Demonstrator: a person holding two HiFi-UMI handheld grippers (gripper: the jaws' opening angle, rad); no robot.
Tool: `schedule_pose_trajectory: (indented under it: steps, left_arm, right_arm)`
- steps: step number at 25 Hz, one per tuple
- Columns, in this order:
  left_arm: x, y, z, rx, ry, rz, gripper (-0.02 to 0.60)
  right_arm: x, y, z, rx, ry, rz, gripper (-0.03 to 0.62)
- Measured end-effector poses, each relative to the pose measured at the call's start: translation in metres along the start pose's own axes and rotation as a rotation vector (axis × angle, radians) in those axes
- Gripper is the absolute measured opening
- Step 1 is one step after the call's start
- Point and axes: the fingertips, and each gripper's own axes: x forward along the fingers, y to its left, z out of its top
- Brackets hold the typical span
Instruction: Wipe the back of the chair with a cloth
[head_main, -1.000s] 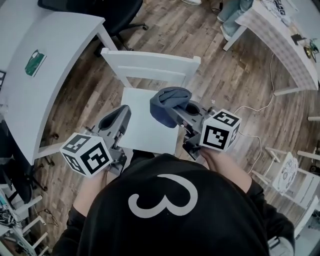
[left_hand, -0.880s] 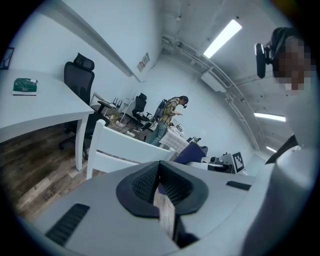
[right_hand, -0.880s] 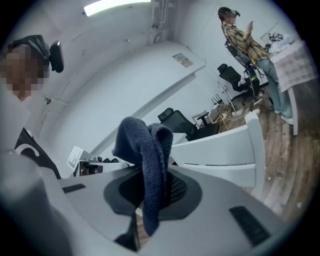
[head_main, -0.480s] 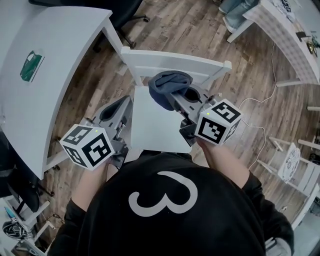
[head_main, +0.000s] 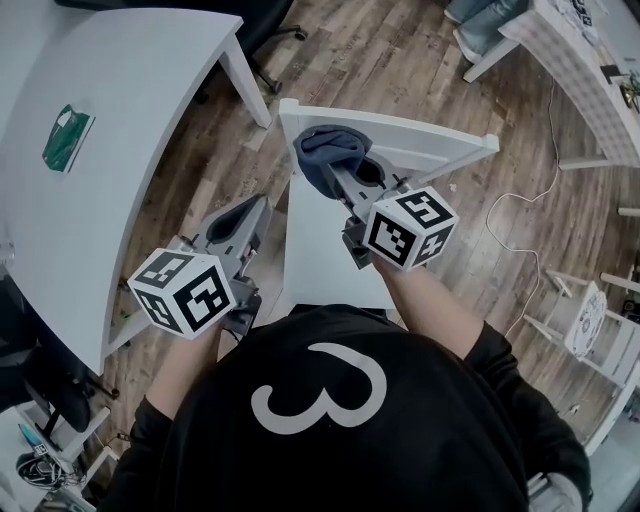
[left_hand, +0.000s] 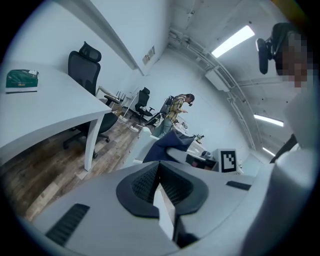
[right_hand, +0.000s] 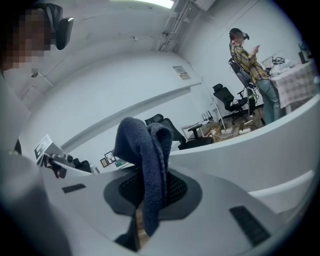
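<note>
A white wooden chair (head_main: 330, 250) stands in front of me, its back (head_main: 400, 135) at the far side. My right gripper (head_main: 338, 168) is shut on a dark blue cloth (head_main: 328, 152), and the bunched cloth sits against the left end of the chair back's top rail. In the right gripper view the cloth (right_hand: 145, 160) hangs between the jaws, with the white rail (right_hand: 250, 160) just beyond. My left gripper (head_main: 240, 215) hovers beside the seat's left edge, shut with nothing in it (left_hand: 159, 182).
A white table (head_main: 110, 130) stands at the left with a green packet (head_main: 65, 135) on it. A second table (head_main: 580, 70) is at the upper right. Another white chair (head_main: 600, 340) is at the right, and a cable (head_main: 520, 230) lies on the wooden floor.
My right gripper has carried the cloth forward from over the seat up to the chair back's top rail. The left gripper has stayed beside the seat.
</note>
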Motion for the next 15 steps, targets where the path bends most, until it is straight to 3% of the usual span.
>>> schedule_pose_trajectory:
  steps: [8,15]
  left_arm:
    - [-0.016,0.03,-0.002,-0.038,0.004,0.034,0.014]
    - [-0.021,0.031,-0.001,-0.054,-0.009,0.032,0.014]
  right_arm:
    - [0.032,-0.021,-0.025,-0.03,0.022,-0.116,0.051]
    - [0.043,-0.034,-0.028,-0.036,0.044,-0.187,0.051]
